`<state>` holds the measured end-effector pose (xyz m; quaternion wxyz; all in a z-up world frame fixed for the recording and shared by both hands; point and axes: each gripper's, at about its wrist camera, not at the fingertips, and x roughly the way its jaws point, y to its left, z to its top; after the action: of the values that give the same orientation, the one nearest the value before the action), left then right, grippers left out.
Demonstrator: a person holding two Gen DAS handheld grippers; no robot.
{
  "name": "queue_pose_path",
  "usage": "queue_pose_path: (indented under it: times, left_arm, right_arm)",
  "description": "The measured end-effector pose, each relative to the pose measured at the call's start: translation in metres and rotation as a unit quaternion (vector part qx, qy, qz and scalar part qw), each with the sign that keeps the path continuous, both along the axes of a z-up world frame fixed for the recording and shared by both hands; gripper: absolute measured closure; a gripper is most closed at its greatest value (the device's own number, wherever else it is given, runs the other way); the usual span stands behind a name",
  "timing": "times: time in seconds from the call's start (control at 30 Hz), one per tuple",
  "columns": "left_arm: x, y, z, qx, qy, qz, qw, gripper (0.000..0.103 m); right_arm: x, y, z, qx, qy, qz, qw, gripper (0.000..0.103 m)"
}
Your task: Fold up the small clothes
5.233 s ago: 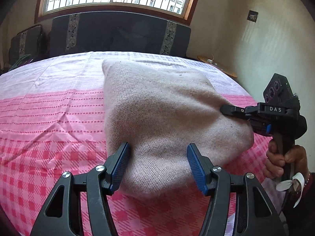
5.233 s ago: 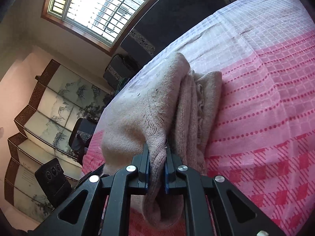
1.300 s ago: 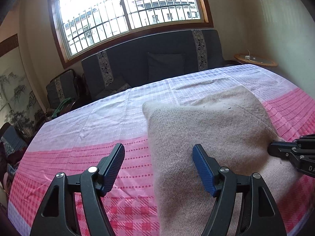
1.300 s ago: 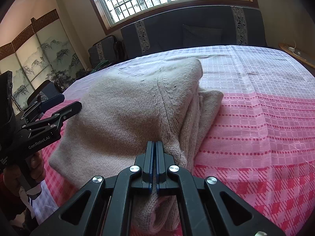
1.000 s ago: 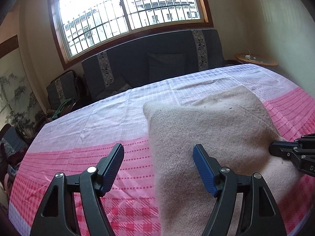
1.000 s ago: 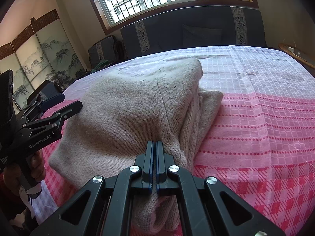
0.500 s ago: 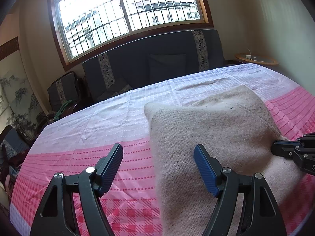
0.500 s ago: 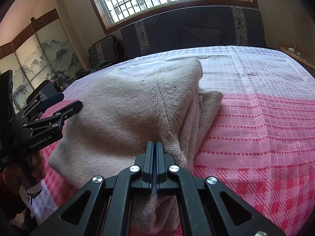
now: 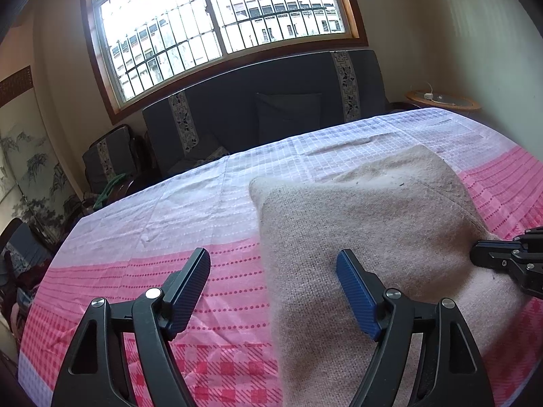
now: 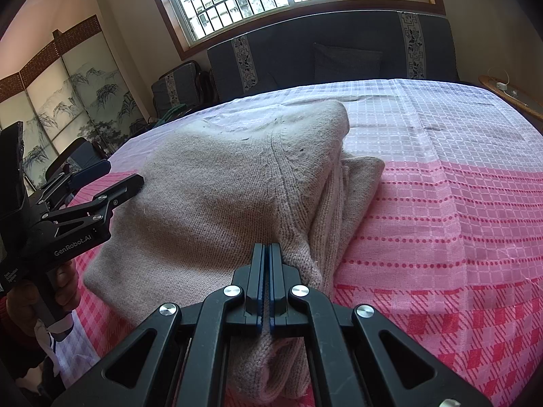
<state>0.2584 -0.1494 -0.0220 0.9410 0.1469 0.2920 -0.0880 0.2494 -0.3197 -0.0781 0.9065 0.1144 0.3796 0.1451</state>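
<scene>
A beige knitted sweater lies folded in a thick pile on the pink and white checked cloth; it also shows in the right wrist view. My left gripper is open and empty, above the sweater's left edge. My right gripper has its jaws closed together over the sweater's near right edge; no cloth shows between the pads. The right gripper's tip shows in the left wrist view, and the left gripper shows in the right wrist view.
A dark sofa stands behind the table under a barred window. A painted folding screen stands at the left. A small round side table is in the far right corner. Bare cloth lies right of the sweater.
Since five seconds ago the left gripper has lifted back off the sweater's edge. In the last second both grippers have hardly moved; the right jaws stay closed.
</scene>
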Motion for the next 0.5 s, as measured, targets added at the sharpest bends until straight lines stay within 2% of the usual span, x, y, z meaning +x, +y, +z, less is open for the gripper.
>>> queue_pose_path:
  times: [0.17,0.27,0.4,0.5]
  left_arm:
    - [0.003,0.004,0.0,-0.006,0.005,-0.001,1.0,0.023]
    - [0.014,0.016,0.0,-0.043,0.035,-0.006,0.9984,0.023]
    - [0.037,0.042,-0.003,-0.127,0.098,-0.022,0.9868,0.023]
    - [0.054,0.055,-0.009,-0.165,0.14,-0.041,0.9754,0.023]
  right_arm:
    - [0.0,0.0,0.0,-0.001,0.0,0.0,1.0,0.103]
    - [0.0,0.0,0.0,-0.001,0.0,0.001,1.0,0.103]
    - [0.0,0.0,0.0,-0.001,0.0,0.001,1.0,0.103]
    - [0.0,0.0,0.0,-0.001,0.0,0.0,1.0,0.103]
